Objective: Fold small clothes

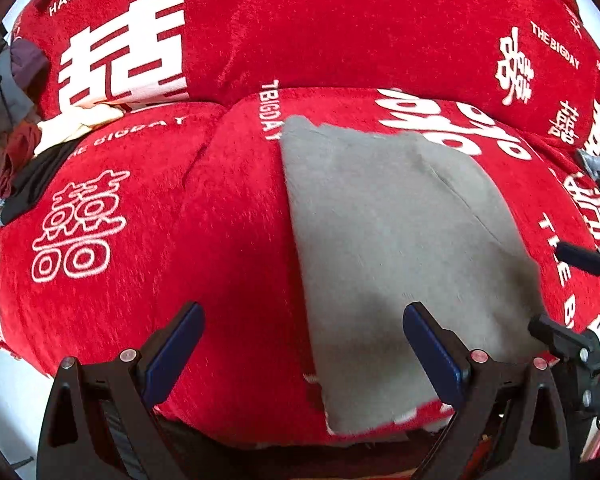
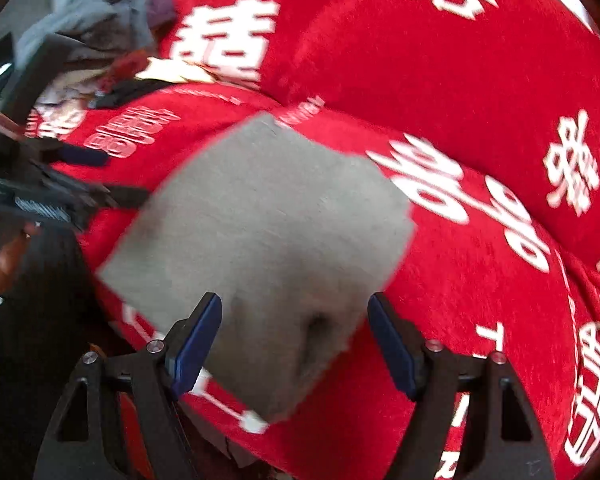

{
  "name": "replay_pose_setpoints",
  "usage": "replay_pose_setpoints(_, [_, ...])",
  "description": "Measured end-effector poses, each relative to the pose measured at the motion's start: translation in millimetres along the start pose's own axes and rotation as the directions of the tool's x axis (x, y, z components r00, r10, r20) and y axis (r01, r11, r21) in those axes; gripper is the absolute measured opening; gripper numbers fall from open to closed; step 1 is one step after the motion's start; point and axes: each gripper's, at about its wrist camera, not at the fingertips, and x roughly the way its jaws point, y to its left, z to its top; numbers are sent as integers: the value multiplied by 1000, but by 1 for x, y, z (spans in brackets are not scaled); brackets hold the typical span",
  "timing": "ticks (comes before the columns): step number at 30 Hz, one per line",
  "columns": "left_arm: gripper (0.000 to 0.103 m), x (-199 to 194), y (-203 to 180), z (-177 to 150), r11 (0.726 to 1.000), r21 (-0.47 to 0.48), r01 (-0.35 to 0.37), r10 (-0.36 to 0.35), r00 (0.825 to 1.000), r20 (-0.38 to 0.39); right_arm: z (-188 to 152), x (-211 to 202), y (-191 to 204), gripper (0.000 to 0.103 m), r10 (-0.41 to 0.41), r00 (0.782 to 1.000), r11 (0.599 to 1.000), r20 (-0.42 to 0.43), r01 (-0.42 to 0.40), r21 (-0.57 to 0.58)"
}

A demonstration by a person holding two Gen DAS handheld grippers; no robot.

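Both sets of fingers spread wide, nothing between them. Left gripper [image 1: 302, 354]: blue pads hang above the near edge of the grey cloth [image 1: 388, 248], one pad over bare red cover, the other over the cloth, no contact visible. Right gripper [image 2: 296, 344]: same story, pads straddle the cloth's near corner from above, clear of it as far as I can tell; that view is motion-blurred, so not certain. Cloth lies flat on the front seat cushion [image 1: 220, 240] of a sofa, already squared into a compact rectangle with a crease line across it, so I'd judge this piece is folded or nearly so and the open fingers mean it's been let go rather than about to be gripped. It lies close to the cushion's front edge, probably for easy reach with both tools. Right gripper shows at the right edge of the left view, left gripper at the left edge of the right view, so they flank the cloth. A heap of clothes [image 1: 16, 132] lies at the sofa's far end, likely the unfolded pile. A fingertip [image 2: 4, 256] shows by the left tool. Sofa cover [image 1: 340, 32] is red with white double-happiness characters plus "HAPPY WE…" (cut off) and "THE BIGDAY".
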Motion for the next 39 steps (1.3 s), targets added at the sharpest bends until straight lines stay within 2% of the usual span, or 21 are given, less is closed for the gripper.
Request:
replay_pose_setpoints(2, [101,2,-2,-7,1000,1,5,-5,1000,-4,1,1,16,79,32,999,998,11,-32,-45])
replay_pose_setpoints(5, [101,16,4,-17,1000,-9,-15,15,999,-50,-7,17,30,78,55,998,995,-32,-57,-78])
replay_pose_setpoints(7, [101,26,11,-23,1000,-25,-13,11,997,-78,-21,34,26,78,18,996,998,-88,-24,-64])
replay_pose_setpoints(9, [101,34,16,-30,999,-40,0,-4,995,-101,-36,42,14,78,37,993,999,-113,-39,-10])
replay_pose_setpoints(11, [101,37,18,-36,999,-47,6,-11,993,-116,-43,33,11,78,58,994,998,-89,-58,10])
replay_pose_setpoints(17, [101,16,9,-44,999,-17,46,-47,996,-69,-59,-2,-10,79,129,991,987,-27,-126,104])
replay_pose_setpoints(21, [101,12,-7,-19,997,8,76,-76,996,-44,-65,8,-25,78,174,984,970,-43,-164,179])
replay_pose_setpoints(24, [101,9,-27,13,990,33,137,-136,990,-22,-61,8,-27,76,218,976,957,-3,-213,196])
replay_pose_setpoints(28, [101,21,-78,43,970,133,203,-196,978,-65,-60,12,-22,73,289,957,941,-6,-283,187])
replay_pose_setpoints(32, [101,61,-116,41,969,174,174,-142,972,-186,-66,17,-10,71,325,943,941,-72,-315,126])
replay_pose_setpoints(34, [102,63,-127,33,968,224,117,-88,987,-136,-70,17,-7,71,323,942,944,-92,-314,104])
replay_pose_setpoints(35, [102,62,-129,32,968,227,110,-83,989,-126,-71,16,-9,71,325,941,943,-92,-315,105])
replay_pose_setpoints(37, [102,59,-125,32,970,211,121,-93,986,-136,-71,14,-12,72,320,943,944,-92,-310,109])
replay_pose_setpoints(39, [102,49,-116,34,974,185,133,-108,985,-136,-68,5,-16,72,283,956,957,-80,-276,95])
